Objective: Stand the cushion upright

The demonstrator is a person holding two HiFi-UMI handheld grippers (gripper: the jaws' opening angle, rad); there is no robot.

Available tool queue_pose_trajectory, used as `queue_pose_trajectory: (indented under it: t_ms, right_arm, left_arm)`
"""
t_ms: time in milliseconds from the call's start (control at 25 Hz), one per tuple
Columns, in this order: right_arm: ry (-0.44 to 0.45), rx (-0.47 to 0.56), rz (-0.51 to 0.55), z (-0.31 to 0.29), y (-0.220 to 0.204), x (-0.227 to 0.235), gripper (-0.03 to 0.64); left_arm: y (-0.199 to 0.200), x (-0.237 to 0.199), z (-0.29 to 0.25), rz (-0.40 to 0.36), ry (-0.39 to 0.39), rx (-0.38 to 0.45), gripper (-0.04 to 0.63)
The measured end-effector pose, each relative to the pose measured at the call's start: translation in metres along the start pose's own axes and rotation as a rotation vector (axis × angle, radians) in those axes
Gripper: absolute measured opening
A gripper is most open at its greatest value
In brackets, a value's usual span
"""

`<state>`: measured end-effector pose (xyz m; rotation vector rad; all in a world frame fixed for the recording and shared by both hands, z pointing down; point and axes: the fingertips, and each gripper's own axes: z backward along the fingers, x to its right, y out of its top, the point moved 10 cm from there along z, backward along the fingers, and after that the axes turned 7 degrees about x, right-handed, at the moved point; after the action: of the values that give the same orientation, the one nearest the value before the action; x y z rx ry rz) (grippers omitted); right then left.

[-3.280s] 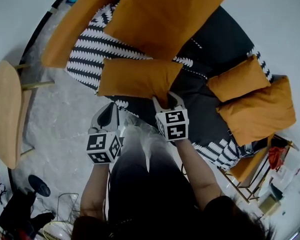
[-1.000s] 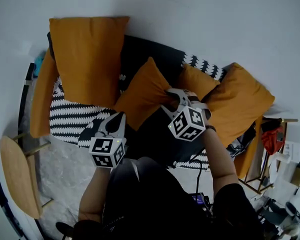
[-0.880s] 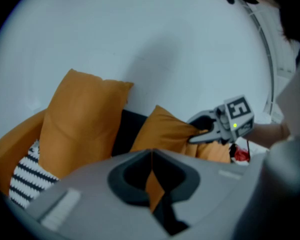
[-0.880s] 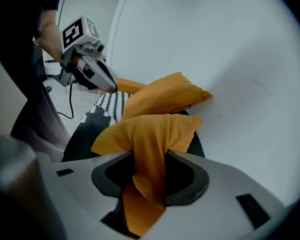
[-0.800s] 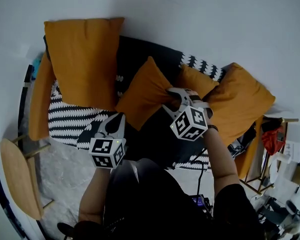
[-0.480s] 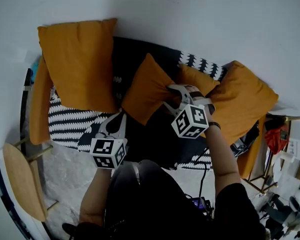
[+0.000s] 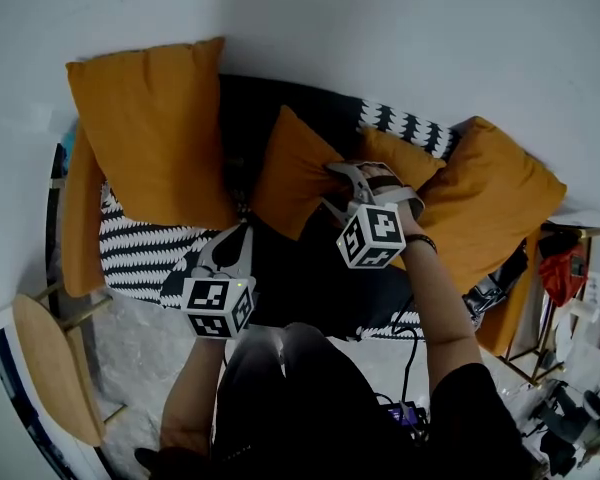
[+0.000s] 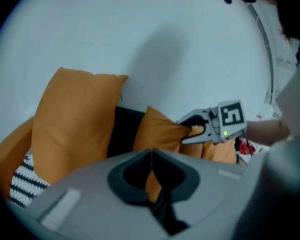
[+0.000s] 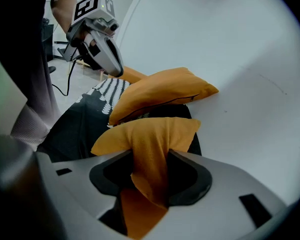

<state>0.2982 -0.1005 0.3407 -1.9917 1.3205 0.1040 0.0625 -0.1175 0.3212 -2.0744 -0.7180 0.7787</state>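
Note:
A small orange cushion [image 7: 290, 168] stands on edge on the dark sofa [image 7: 300, 268], leaning toward the backrest. My right gripper [image 7: 332, 183] grips its right corner; the fabric [image 9: 150, 134] is bunched between the pads while the jaws are opening. In the left gripper view the right gripper [image 8: 190, 129] pinches the cushion [image 8: 157, 131] at its upper right corner. My left gripper [image 7: 242, 230] hovers at the sofa's front, below and left of the cushion, shut and holding nothing; it is also in the right gripper view [image 9: 112, 66].
A big orange cushion [image 7: 150, 128] leans on the backrest at left. Two more orange cushions [image 7: 500, 198] [image 7: 400, 158] sit at right. A black-and-white patterned throw [image 7: 140, 253] covers the seat's left. A wooden chair [image 7: 55, 378] stands at lower left. A white wall is behind.
The cushion went from lying flat at the sofa's front to standing on edge by the backrest, turning steeper over the last second. The right gripper moved with it; the left gripper barely shifted.

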Motion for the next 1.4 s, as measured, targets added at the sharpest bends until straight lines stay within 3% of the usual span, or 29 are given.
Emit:
queue_pose_trajectory:
  t_ms: [360,640,1000,1240,1400]
  right_arm:
    - [-0.045,-0.021,0.016,-0.012,-0.011,0.002,0.244]
    - [-0.11,-0.076,-0.053,-0.013,-0.026,0.004,0.287]
    - [-0.152,-0.1,-0.115,0.0,-0.034,-0.005,0.288]
    - [-0.187,-0.097,-0.219,0.019,-0.03,-0.014,0.282]
    - [-0.259,-0.071,-0.365,0.041,-0.02,-0.02,0.258]
  left_arm:
    - [-0.009,-0.005,-0.001,0.025,0.005,-0.009,0.015]
    - [-0.009,-0.005,0.0,0.014,0.01,-0.016,0.018]
    - [-0.007,-0.004,0.008,0.008,0.02,0.008,0.018]
    - [0.001,-0.002,0.014,0.007,-0.005,0.032,0.018]
    - [0.01,-0.003,0.023,-0.008,-0.031,0.053,0.018]
